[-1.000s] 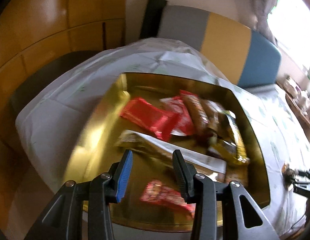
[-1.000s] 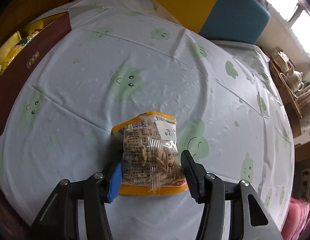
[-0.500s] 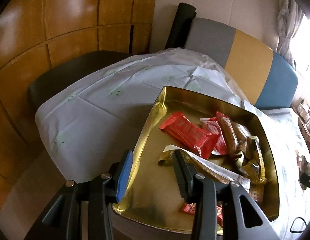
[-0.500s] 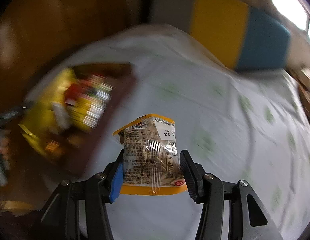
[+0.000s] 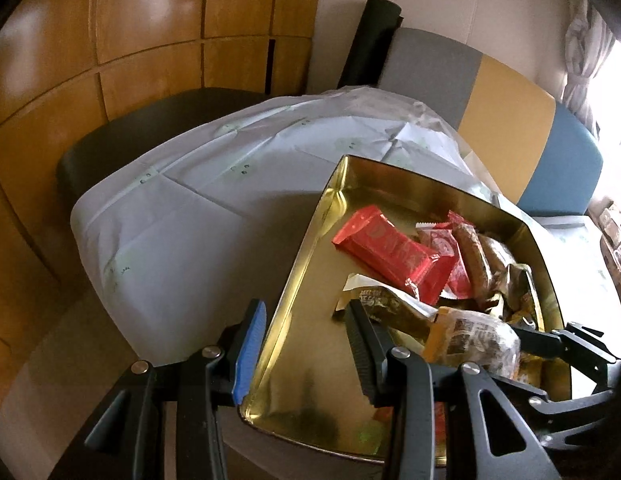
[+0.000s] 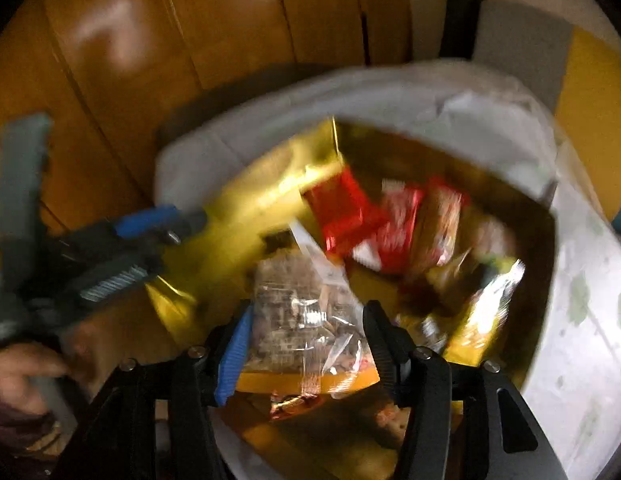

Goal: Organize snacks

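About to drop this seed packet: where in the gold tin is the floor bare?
Bare floor lies along the gold rectangular tin's left wall, from the red wrapped bar down to the near corner. The right half is crowded with packets. The right gripper holds the clear orange-edged seed packet.

Gold tray (image 5: 310, 248), red wrapper (image 5: 390, 248), orange-edged clear seed packet (image 6: 306, 320), white green-printed tablecloth (image 5: 182, 208)

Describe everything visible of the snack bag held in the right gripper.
The seed packet is a clear plastic pouch with orange edges, printed text and pale seeds inside. It looks crinkled and glossy. The right gripper is shut on its lower part, holding it over the gold tin, above other wrappers. In the left wrist view it shows near the tin's right side.
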A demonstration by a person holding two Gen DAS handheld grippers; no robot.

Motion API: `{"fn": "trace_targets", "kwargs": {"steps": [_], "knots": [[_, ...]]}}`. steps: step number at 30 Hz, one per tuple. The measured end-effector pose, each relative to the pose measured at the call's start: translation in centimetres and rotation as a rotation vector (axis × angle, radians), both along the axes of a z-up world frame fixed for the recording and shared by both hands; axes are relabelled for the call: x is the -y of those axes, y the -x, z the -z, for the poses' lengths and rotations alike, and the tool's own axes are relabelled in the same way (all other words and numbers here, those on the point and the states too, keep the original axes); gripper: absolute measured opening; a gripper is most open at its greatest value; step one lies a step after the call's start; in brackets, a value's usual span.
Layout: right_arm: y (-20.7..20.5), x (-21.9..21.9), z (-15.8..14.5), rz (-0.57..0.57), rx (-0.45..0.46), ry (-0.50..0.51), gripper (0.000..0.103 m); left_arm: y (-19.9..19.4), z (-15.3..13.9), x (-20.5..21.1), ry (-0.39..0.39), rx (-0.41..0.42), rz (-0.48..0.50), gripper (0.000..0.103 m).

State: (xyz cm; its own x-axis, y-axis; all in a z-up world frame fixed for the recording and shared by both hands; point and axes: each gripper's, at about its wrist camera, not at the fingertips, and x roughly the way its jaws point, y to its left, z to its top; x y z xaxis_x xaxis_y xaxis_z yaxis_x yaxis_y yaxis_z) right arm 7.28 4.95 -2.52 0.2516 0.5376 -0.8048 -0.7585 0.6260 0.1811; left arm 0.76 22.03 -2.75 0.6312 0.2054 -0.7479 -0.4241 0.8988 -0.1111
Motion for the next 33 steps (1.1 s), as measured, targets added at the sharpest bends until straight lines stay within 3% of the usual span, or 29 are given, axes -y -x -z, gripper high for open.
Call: {"fn": "trace_targets", "kwargs": {"steps": [4, 7, 10, 11, 12, 13, 14, 19, 29, 33], "knots": [[0.1, 1.0, 0.5, 0.014, -0.011, -0.023, 0.063, -0.1, -0.1, 0.0, 0.002, 0.004, -0.003, 0.042], [0.5, 2.3, 0.0, 0.023, -0.027, -0.071, 0.075, -0.1, -0.3, 0.1, -0.003, 0.01, -0.001, 0.042], [0.6, 2.9, -0.5, 0.023, -0.014, -0.085, 0.076, -0.1, -0.4, 0.5, -0.009, 0.013, 0.009, 0.042], [0.8, 2.7, -0.2, 0.026, 0.003, -0.065, 0.066, -0.1, -0.5, 0.7, -0.012, 0.012, 0.016, 0.042], [1.0, 2.5, -0.3, 0.021, 0.017, -0.043, 0.039, -0.1, -0.6, 0.9, -0.015, 0.014, 0.022, 0.042], [1.1, 1.9, 0.3, 0.01, 0.022, -0.008, 0.029, -0.1, -0.7, 1.0, -0.017, 0.016, 0.025, 0.042], [1.1, 1.6, 0.5, 0.01, 0.02, 0.002, 0.027, -0.1, -0.8, 1.2, -0.026, 0.019, 0.029, 0.042], [0.1, 1.6, 1.7, 0.07, 0.027, 0.03, 0.027, -0.1, -1.0, 1.8, -0.036, 0.019, 0.047, 0.042], [0.7, 3.6, 0.8, 0.126, 0.047, 0.026, 0.027, 0.1, -1.8, 4.8, -0.089, 0.026, 0.115, 0.042], [1.7, 4.9, -0.2, 0.177, 0.087, 0.007, 0.035, 0.3, -2.1, 6.6, -0.108, 0.035, 0.156, 0.042]]}}
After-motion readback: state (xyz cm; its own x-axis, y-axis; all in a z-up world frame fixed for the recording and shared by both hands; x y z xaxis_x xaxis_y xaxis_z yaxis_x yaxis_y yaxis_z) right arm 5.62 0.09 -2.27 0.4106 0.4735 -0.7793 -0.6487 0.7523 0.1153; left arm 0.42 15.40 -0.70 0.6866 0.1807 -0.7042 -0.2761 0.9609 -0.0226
